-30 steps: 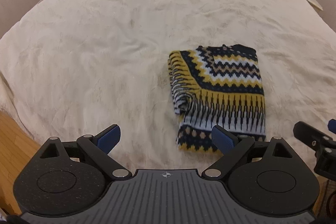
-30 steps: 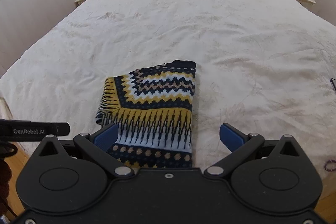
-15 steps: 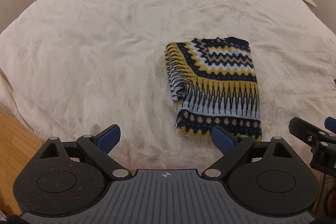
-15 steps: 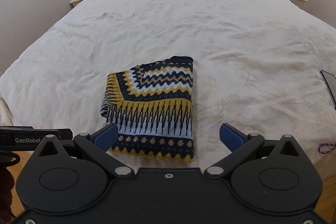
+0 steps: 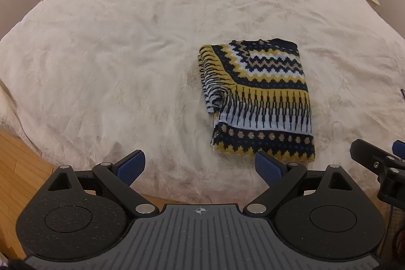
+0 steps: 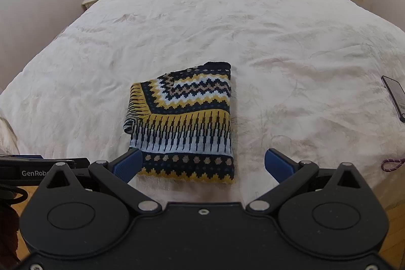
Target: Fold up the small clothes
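Both tongs gape wide and hold nothing: the left tongs (image 5: 200, 166) and right tongs (image 6: 202, 165) hover off the bed's (image 6: 291, 42) near edge. Ahead of them lies the folded sweater (image 6: 184, 123), long axis running away toward the headboard. It sits squarely before the right tongs and right of the left ones, so the right looks nearer. Layers tucked under its bunched left edge stay hidden.
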{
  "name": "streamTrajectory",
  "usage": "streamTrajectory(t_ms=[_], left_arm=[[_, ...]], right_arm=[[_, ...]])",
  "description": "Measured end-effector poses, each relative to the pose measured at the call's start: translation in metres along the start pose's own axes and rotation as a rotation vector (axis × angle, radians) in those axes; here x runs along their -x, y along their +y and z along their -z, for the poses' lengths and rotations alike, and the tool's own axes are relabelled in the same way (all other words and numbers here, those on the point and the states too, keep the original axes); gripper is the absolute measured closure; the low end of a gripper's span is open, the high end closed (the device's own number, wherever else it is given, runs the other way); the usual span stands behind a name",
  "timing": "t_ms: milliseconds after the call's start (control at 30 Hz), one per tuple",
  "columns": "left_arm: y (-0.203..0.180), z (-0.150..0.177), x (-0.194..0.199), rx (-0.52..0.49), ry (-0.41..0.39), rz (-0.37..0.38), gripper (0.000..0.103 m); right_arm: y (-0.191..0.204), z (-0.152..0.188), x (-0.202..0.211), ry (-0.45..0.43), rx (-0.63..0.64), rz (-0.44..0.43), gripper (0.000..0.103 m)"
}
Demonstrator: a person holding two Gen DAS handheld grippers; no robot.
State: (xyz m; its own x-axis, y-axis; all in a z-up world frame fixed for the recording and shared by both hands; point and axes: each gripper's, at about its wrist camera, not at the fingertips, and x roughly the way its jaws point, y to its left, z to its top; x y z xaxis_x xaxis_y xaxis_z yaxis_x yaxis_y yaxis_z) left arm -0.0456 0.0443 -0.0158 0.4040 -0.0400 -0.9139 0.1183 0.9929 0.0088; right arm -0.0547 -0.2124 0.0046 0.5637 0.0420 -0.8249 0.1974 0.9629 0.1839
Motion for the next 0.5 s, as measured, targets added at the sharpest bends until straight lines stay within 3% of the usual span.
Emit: streamTrajectory(t_ms=[500], left_arm=[[-0.0085,-0.0026,0.0008,-0.022,-0.008,-0.001,0.009]], right_arm=[[-0.0057,-0.0006,-0.0008,0.003,-0.017,-0.006,0.001]])
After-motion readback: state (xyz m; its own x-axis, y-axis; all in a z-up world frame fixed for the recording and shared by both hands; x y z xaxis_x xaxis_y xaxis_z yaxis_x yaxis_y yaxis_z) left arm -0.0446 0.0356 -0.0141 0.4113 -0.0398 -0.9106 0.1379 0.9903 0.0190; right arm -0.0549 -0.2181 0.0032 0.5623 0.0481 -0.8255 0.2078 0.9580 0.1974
